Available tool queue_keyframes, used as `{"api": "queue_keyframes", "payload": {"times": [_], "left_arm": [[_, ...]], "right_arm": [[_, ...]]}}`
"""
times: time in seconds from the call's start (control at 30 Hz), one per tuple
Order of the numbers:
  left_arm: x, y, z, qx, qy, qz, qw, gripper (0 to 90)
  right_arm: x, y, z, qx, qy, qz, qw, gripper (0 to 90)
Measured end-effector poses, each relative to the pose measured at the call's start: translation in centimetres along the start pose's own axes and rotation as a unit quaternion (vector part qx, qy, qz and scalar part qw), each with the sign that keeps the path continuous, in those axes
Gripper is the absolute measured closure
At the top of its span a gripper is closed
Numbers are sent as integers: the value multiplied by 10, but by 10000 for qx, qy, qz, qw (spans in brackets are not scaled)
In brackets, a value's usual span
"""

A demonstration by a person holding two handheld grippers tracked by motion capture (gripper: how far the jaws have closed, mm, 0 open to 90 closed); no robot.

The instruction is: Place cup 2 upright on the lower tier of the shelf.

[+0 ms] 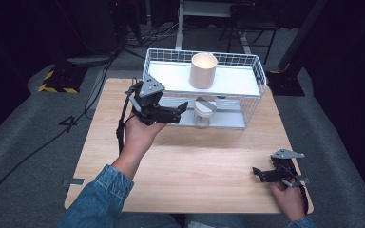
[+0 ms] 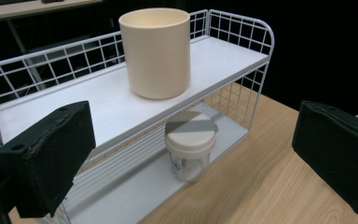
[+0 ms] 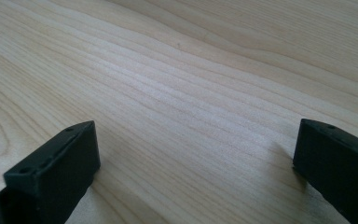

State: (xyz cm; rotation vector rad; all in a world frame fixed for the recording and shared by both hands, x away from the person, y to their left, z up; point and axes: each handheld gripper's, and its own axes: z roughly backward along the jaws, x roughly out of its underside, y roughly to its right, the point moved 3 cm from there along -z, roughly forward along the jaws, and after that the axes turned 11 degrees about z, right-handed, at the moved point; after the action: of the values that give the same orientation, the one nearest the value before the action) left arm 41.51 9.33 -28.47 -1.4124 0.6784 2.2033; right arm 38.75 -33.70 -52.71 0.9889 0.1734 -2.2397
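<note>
Under the rack's upper shelf (image 1: pixel 233 80), jar (image 2: pixel 189 150) partly hidden, left gripper (image 1: pixel 183 107) agape nearby.

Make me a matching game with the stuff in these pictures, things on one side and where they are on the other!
Things:
1. Tall cream cylindrical cup
2. Small clear plastic jar with a grey and white lid
3. Left gripper
4. Right gripper

Places:
A. Low over the bare wooden table, near its front right corner
B. On the top shelf of the white wire rack
C. Held up in front of the rack, fingers apart
D. On the rack's bottom shelf

Pairs: 1-B, 2-D, 3-C, 4-A
</note>
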Motion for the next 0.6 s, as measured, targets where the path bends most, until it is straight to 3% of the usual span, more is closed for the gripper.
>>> {"api": "queue_keyframes", "payload": {"times": [0.37, 0.6], "left_arm": [[46, -20, 16, -232, -210, 50, 9995, 0], [70, -29, 23, -198, -404, 154, 9989, 0]], "right_arm": [[0, 0, 0, 0, -1, -1, 10000, 3], [0, 0, 0, -1, -2, -3, 10000, 3]]}}
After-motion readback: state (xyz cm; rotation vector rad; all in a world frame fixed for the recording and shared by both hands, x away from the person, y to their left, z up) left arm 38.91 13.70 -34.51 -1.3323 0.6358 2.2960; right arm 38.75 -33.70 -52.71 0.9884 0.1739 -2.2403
